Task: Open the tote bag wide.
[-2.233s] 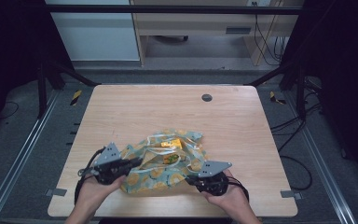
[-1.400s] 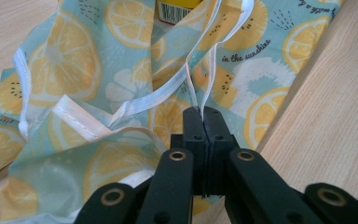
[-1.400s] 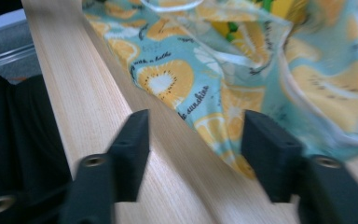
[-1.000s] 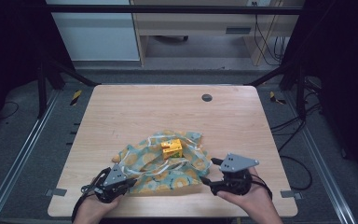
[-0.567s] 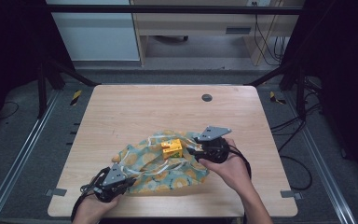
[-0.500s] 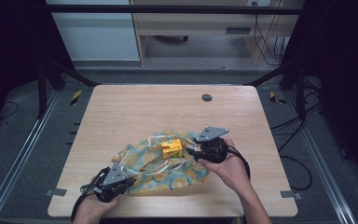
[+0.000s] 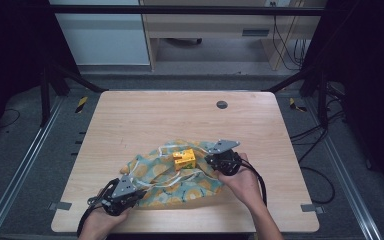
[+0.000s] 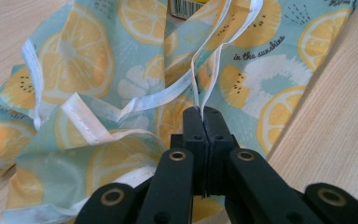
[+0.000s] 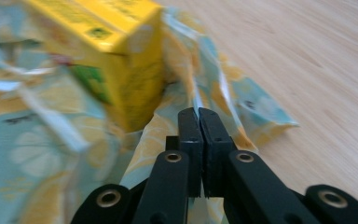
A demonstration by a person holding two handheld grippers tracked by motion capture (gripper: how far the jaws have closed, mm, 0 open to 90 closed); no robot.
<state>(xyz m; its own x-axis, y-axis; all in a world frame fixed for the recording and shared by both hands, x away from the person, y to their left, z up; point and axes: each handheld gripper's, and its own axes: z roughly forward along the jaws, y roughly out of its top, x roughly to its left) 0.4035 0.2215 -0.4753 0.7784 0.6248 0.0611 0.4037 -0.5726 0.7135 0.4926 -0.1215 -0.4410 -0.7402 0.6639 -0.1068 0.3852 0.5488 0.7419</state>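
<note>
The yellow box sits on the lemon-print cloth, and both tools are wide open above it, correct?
Not quite. The yellow box does sit on the lemon-print cloth, but each tool is shut on it: the left tool pinches its white edging in the left gripper view, the right tool its edge in the right gripper view.

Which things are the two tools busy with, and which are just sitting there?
Part of the job:
- left tool, shut on the cloth's white trim
- right tool, shut on the cloth's edge
- lemon-print cloth
- yellow box, resting on the cloth

Just lying about:
- small dark round thing set at the table's far side
- wooden table
</note>
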